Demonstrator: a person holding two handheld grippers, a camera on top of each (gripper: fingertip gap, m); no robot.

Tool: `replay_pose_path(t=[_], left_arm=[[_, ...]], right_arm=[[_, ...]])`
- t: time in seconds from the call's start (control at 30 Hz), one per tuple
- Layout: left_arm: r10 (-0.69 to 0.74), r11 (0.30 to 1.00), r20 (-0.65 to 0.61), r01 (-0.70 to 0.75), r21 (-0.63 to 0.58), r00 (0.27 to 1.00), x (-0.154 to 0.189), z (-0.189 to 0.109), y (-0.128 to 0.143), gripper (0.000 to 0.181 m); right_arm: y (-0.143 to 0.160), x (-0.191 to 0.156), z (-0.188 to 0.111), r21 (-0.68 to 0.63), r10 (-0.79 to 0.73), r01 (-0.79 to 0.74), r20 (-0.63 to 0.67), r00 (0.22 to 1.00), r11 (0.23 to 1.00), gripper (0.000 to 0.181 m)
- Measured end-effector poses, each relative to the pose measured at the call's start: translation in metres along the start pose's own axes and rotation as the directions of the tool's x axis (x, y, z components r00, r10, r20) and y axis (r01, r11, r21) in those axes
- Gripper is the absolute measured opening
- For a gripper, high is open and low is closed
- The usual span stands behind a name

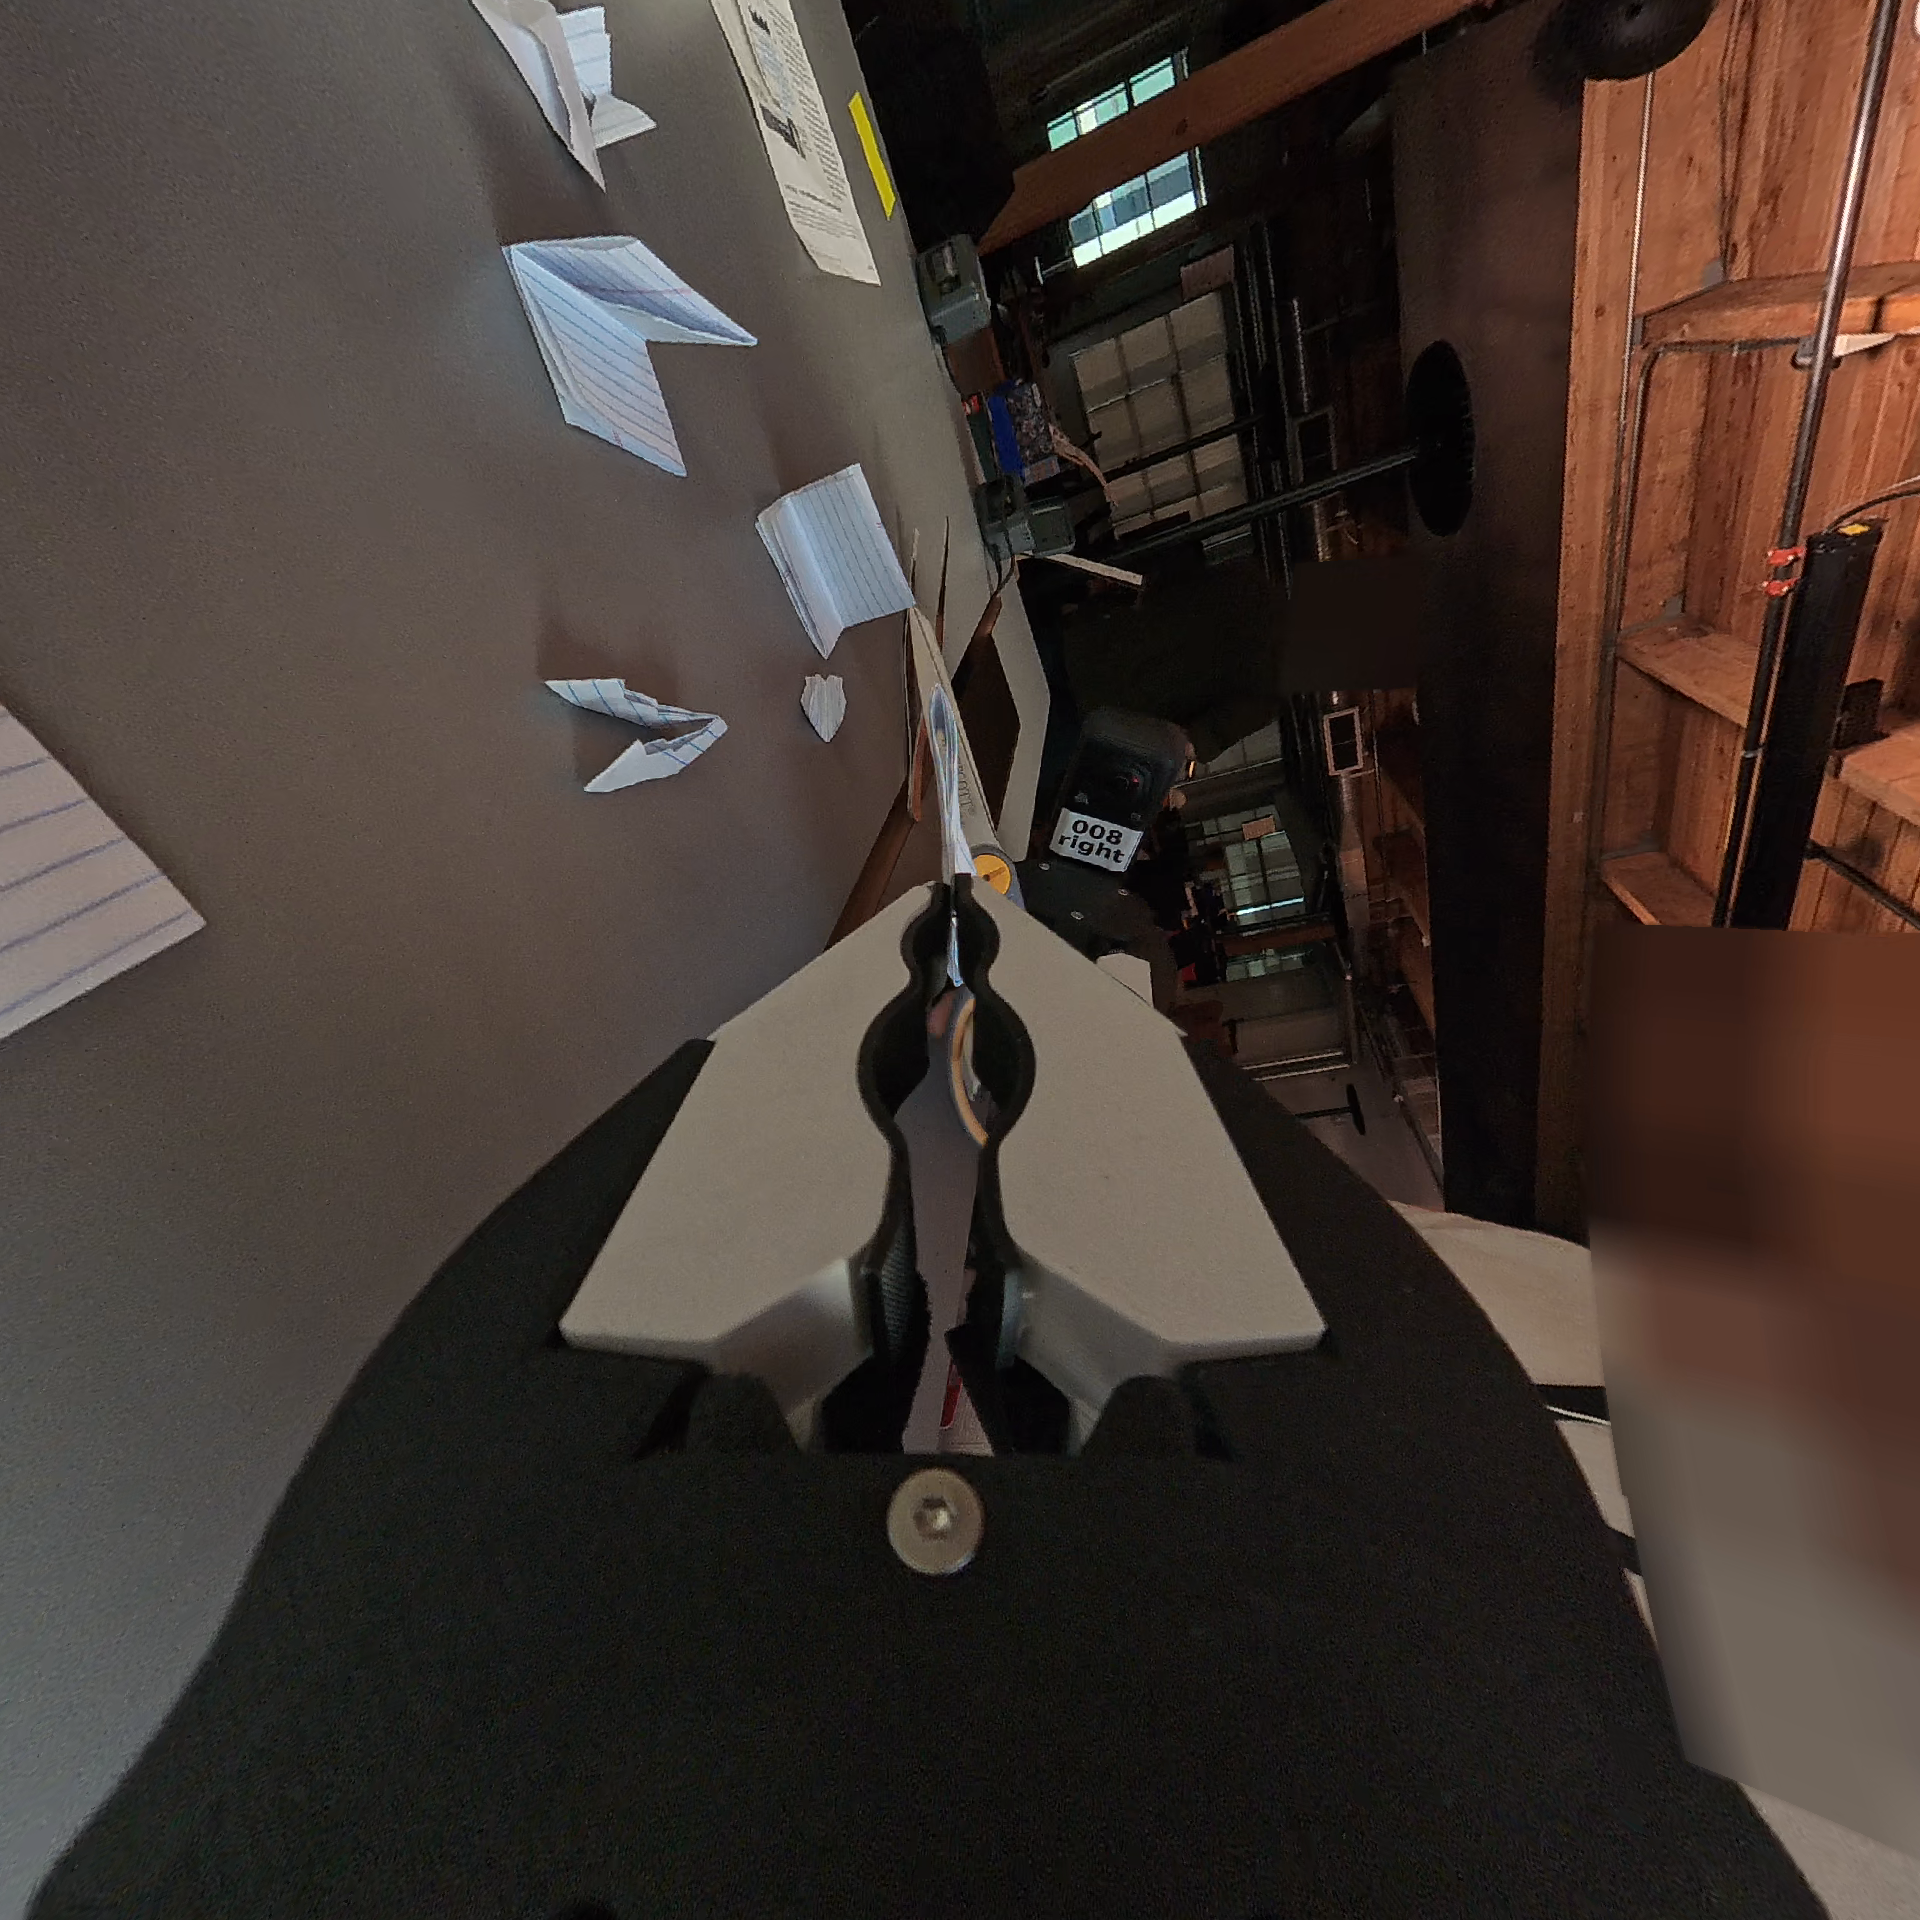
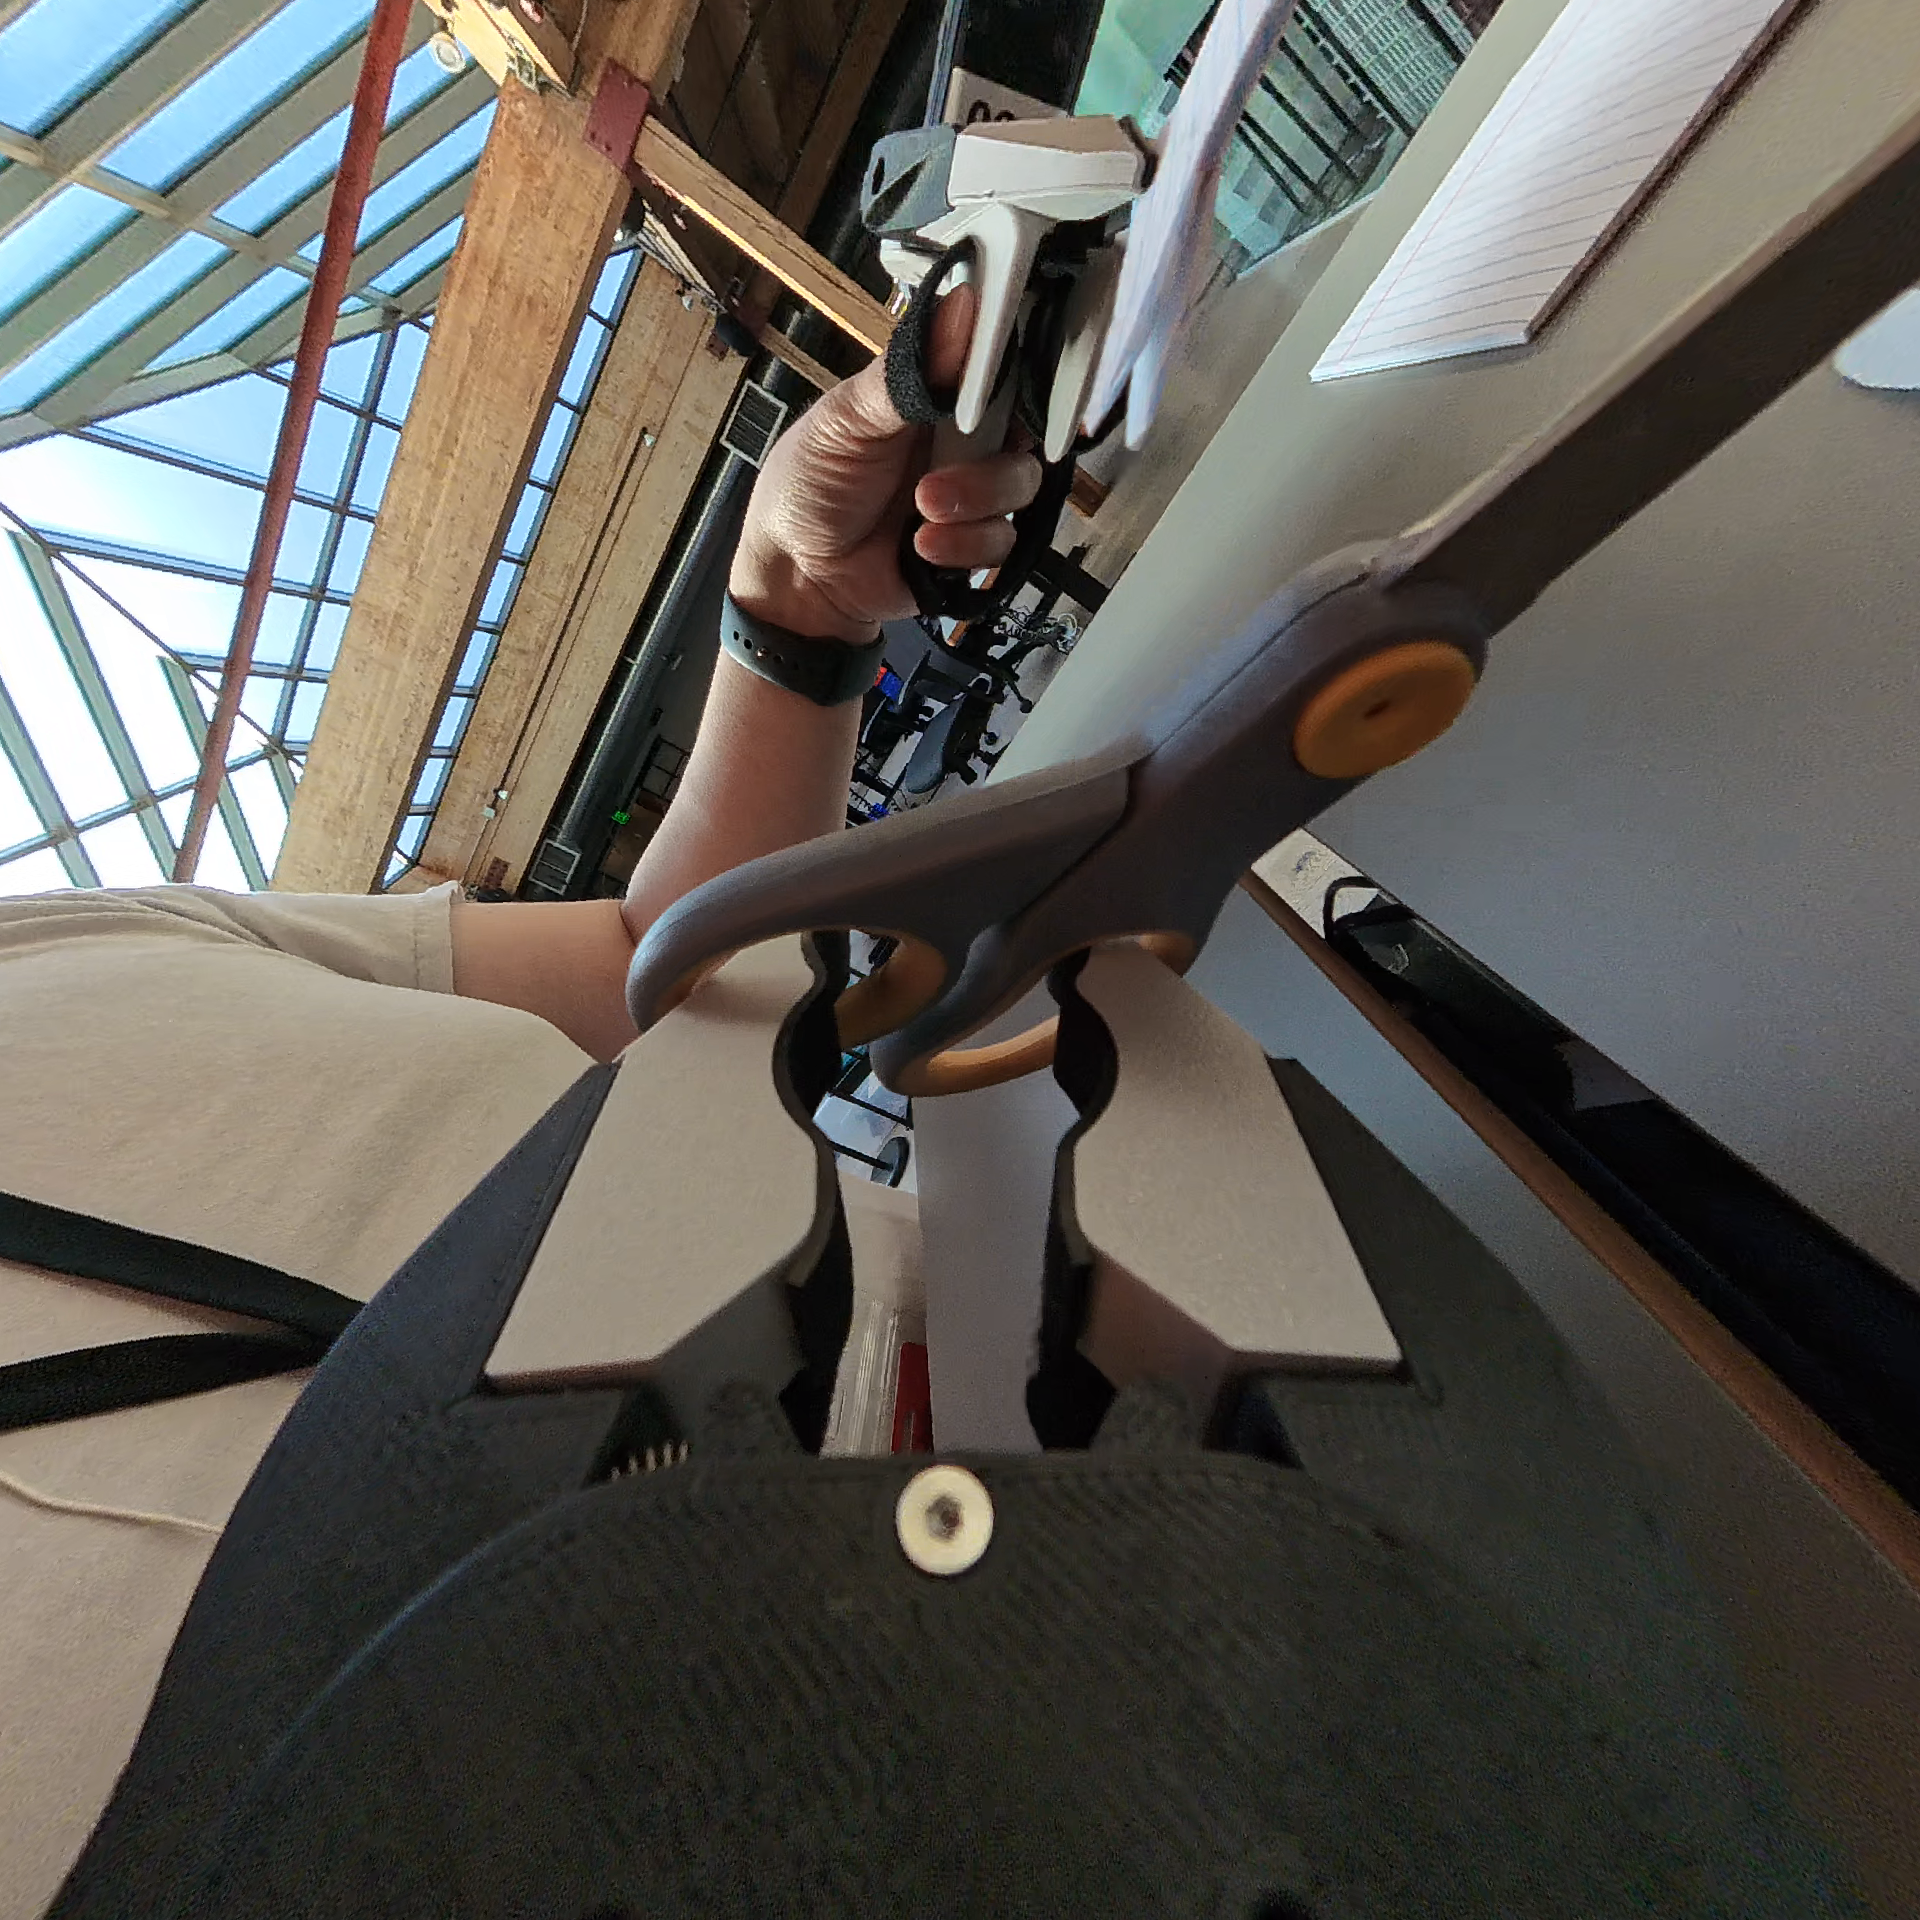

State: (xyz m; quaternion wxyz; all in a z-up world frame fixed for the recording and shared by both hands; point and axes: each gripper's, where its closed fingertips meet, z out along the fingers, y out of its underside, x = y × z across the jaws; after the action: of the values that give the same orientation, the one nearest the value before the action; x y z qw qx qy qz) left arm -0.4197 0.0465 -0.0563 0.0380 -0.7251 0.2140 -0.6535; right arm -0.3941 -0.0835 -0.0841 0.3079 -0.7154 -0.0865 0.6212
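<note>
only the left wrist view shows the grey table (image 1: 312, 520) strewn with folded lined paper: a paper plane (image 1: 623, 343), a crumpled folded piece (image 1: 644, 732), a small folded square (image 1: 836, 556), a tiny heart-shaped scrap (image 1: 824, 707), another folded piece near the top (image 1: 566, 73), a flat lined sheet (image 1: 73, 873) at the left edge and a printed page (image 1: 800, 135) farther back. in that view the left gripper (image 1: 954, 914) has its fingers pressed nearly together on a thin sheet of paper (image 1: 948, 769), seen edge-on, that sticks out past the tips. beyond it the right gripper (image 1: 1101, 831) appears small, with the orange pivot of the scissors (image 1: 992, 871) close to the paper's edge. only the right wrist view shows the scissors (image 2: 1039, 862) up close: grey handles with orange lining, an orange pivot, and dark blades reaching up to the right. the right gripper (image 2: 940, 1029) has its fingers partly apart with the handle loops sitting between the tips, touching them. this view also shows a hand (image 2: 862, 488) with a dark wristband grasping the left gripper (image 2: 1039, 416), which holds the blurred lined sheet (image 2: 1174, 208), and a lined pad (image 2: 1558, 177) on the table (image 2: 1662, 987). no container shows in either view.
</note>
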Motion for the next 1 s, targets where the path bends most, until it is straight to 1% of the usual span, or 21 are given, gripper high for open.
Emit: replay_pose_path(t=[0.1,0.43,0.77,1.0], left_arm=[[-0.015,1.000,-0.011,0.015,0.005,1.000,-0.004,-0.002,0.004,0.000],[-0.032,0.999,-0.037,0.031,-0.029,0.999,-0.006,0.015,0.019,0.000],[-0.039,0.996,-0.025,0.037,-0.082,0.999,-0.008,0.036,0.028,0.000],[-0.038,0.995,-0.023,0.036,-0.097,0.999,-0.007,0.046,0.033,0.000]], right_arm=[[0.004,0.006,-0.003,-0.012,0.009,-0.010,-0.051,0.999,1.000,0.036],[0.013,-0.011,-0.006,0.020,0.052,-0.052,0.025,0.998,0.998,0.037],[0.029,-0.010,-0.005,0.028,0.069,-0.070,0.037,0.997,0.997,0.038],[0.028,-0.011,-0.010,0.054,0.077,-0.079,0.050,0.996,0.995,0.040]])
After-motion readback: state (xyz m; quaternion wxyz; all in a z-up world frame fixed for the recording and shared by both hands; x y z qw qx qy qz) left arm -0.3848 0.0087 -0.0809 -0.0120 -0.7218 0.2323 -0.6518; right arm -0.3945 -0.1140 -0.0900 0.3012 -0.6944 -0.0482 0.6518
